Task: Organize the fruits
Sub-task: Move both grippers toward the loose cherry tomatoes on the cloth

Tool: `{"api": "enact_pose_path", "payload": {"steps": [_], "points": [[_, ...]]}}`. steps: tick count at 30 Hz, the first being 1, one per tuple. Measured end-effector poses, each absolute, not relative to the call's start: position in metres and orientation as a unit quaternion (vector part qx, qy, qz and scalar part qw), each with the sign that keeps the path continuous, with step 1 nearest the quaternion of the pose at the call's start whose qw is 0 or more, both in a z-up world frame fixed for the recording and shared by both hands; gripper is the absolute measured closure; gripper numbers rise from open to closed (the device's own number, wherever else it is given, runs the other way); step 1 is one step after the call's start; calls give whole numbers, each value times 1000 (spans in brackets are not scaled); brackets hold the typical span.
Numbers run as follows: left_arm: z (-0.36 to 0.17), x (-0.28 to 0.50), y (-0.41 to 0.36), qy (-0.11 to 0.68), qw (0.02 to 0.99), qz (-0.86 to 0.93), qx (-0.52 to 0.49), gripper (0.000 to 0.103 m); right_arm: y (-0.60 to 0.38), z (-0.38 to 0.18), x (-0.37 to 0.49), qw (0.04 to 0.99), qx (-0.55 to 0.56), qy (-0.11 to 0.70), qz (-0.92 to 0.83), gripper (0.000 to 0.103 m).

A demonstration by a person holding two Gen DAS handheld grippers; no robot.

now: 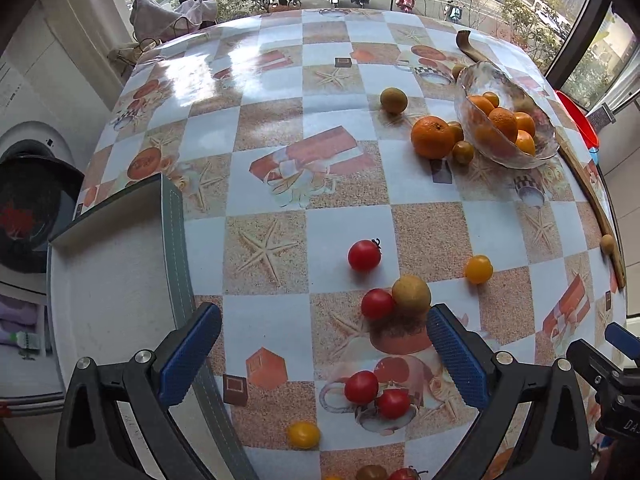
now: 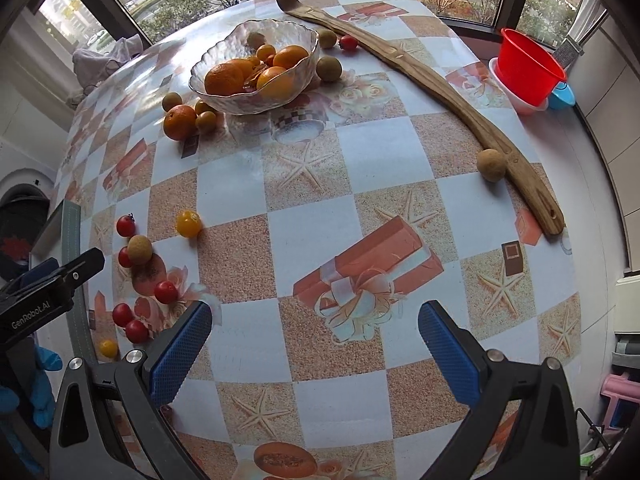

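On the checked tablecloth (image 2: 360, 144), your fruit lies scattered in two groups. At the far side stands the glass bowl (image 2: 256, 98), already holding several oranges (image 2: 224, 78). Just left of it on the cloth sits one large orange (image 1: 432, 137) with two small brownish fruits touching it, and another brown fruit (image 1: 393, 100) lies a little apart, farther left.

Your left gripper (image 1: 324, 354) hangs near the table's near edge with its blue pads spread wide and nothing held. Between and just beyond its fingers lie cherry tomatoes: a red pair (image 1: 378, 395) touching each other, a yellow one (image 1: 304, 435) nearer you, and farther off a red tomato (image 1: 376, 303) pressed against a tan round fruit (image 1: 411, 294). Beyond those sit a lone red tomato (image 1: 364, 255) and a yellow tomato (image 1: 478, 269) to the right.

Your right gripper (image 2: 314, 346) is likewise spread wide and empty, over bare cloth, well apart from any fruit. A long wooden stick (image 2: 440, 92) runs along the right side, with a tan fruit (image 2: 491, 164) touching it. A red basin (image 2: 526, 66) stands off to the far right.
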State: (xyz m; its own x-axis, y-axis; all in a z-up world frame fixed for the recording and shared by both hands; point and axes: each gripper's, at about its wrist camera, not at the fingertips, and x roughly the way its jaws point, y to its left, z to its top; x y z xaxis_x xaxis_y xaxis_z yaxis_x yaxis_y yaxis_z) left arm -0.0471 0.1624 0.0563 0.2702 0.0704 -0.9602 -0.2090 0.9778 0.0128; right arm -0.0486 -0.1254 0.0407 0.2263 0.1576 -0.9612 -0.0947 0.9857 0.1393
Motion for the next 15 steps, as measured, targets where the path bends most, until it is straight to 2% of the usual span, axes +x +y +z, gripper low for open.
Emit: {"api": "enact_pose_path", "payload": {"steps": [15], "points": [[47, -35, 184, 594, 798, 70, -68, 0, -96, 43, -57, 784, 27, 617, 68, 0]]}}
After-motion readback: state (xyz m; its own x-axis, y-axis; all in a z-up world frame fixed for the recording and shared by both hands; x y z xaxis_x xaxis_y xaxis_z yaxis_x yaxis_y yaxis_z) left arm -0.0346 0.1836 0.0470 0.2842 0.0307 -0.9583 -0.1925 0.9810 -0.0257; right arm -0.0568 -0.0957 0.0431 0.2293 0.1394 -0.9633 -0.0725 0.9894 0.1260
